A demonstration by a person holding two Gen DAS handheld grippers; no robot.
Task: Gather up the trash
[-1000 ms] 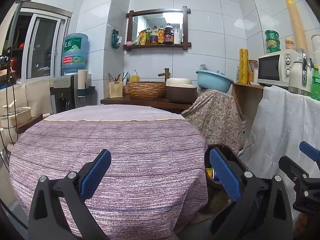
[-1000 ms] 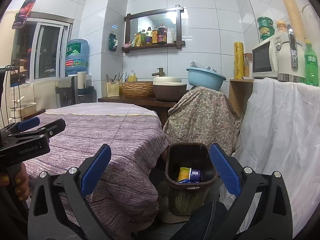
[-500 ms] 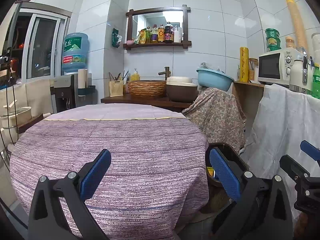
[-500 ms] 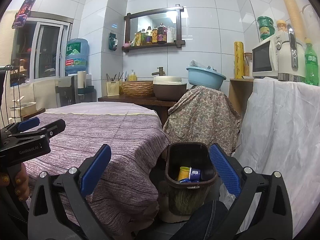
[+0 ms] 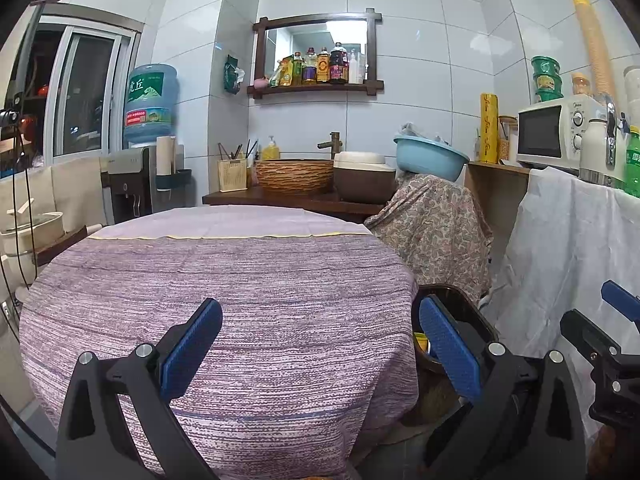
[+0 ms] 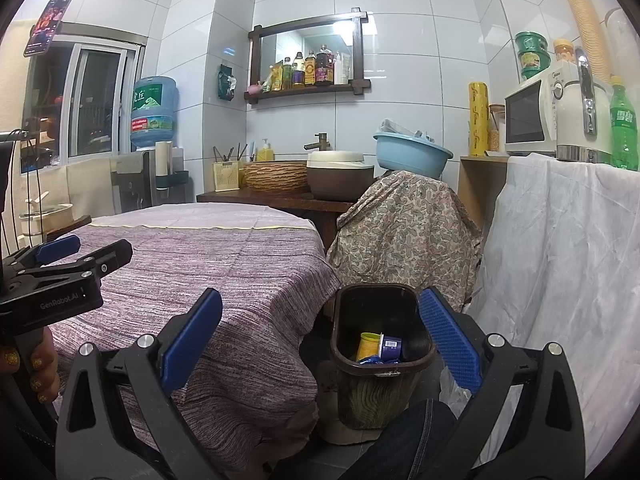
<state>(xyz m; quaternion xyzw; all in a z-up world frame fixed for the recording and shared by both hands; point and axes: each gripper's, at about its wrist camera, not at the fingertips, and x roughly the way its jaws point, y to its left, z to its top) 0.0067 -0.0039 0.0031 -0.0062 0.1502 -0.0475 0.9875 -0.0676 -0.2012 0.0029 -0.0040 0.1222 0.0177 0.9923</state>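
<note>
- A water jug (image 5: pixel 150 104) is seen atop the dispenser.
- Bottles (image 5: pixel 320 66) are lined along the mirror shelf.
- A blue basin (image 6: pixel 412 154) is perched on patterned cloth (image 6: pixel 404 236).
- A microwave (image 5: pixel 554 132) is parked beside a green bottle (image 6: pixel 623 124).

The round desk (image 5: pixel 224 280) fills the near left, with the bin (image 6: pixel 380 364) on the floor just right of its edge. A can (image 6: pixel 369 345) and a small cup (image 6: pixel 390 348) lie inside the bin. Behind the bin stands a cloth-draped chair (image 6: pixel 404 232) with a basin (image 6: pixel 412 156) on top. Right of these, a draped counter (image 6: pixel 568 248) carries the microwave (image 6: pixel 530 114) and a bottle (image 6: pixel 623 128). Behind the desk, a far counter (image 5: pixel 288 197) holds a woven basket (image 5: pixel 294 176) and a cooker (image 5: pixel 364 176), below a wall shelf (image 5: pixel 316 88) of bottles. The water dispenser (image 5: pixel 148 140) stands far left.
</note>
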